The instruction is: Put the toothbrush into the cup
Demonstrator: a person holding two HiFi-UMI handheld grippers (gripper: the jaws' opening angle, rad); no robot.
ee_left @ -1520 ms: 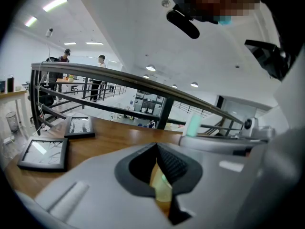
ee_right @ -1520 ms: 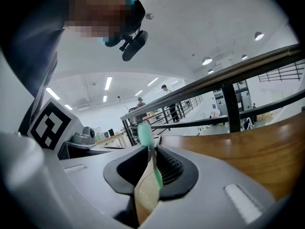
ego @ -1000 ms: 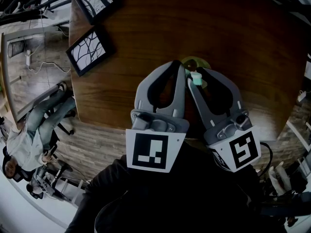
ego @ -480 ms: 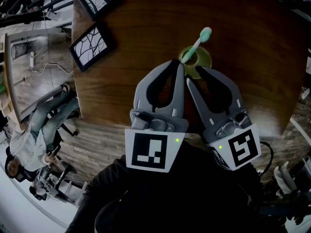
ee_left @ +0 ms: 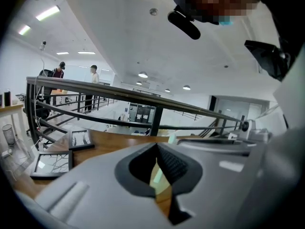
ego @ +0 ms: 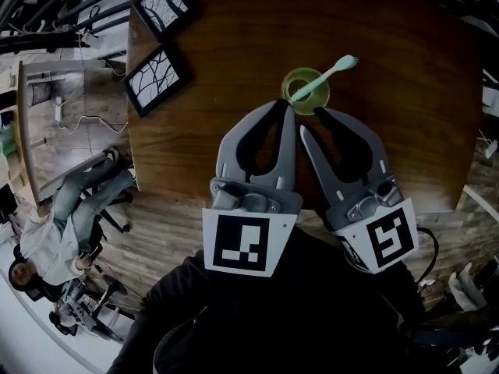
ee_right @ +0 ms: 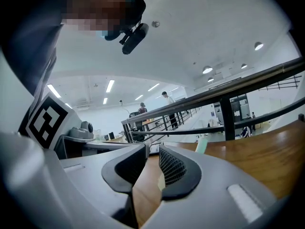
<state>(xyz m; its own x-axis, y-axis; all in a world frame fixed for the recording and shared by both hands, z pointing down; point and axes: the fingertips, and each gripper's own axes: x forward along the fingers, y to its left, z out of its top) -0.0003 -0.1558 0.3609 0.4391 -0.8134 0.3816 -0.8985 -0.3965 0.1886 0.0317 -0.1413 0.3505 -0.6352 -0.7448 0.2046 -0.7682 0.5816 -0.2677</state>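
Toothbrush [ego: 323, 76], mint green, stands handle-down in the cup [ego: 320, 101] and leans up and to the right, its head clear of the rim. Cup is translucent yellow-green, upright, set on the dark wood tabletop [ego: 405, 115] near its middle. Two black-framed pictures [ego: 160, 79] of bare branches lie flat at the tabletop's far left, well apart from the cup. Beyond the tabletop's left edge is a pale plank floor [ego: 70, 131], where a person [ego: 62, 216] sits on a wheeled chair. The left gripper view shows a dark metal railing [ee_left: 143, 99] behind the tabletop, a white ceiling with round lamps [ee_left: 143, 75] and two people [ee_left: 93, 87] standing further back. Left gripper [ego: 287, 107] is just short of the cup, jaws drawn together to a thin slit with nothing held. Right gripper [ego: 314, 119] lies beside it, tips just below the cup, jaws a little apart and empty, bare wood showing between the pads. Neither gripper touches the toothbrush.
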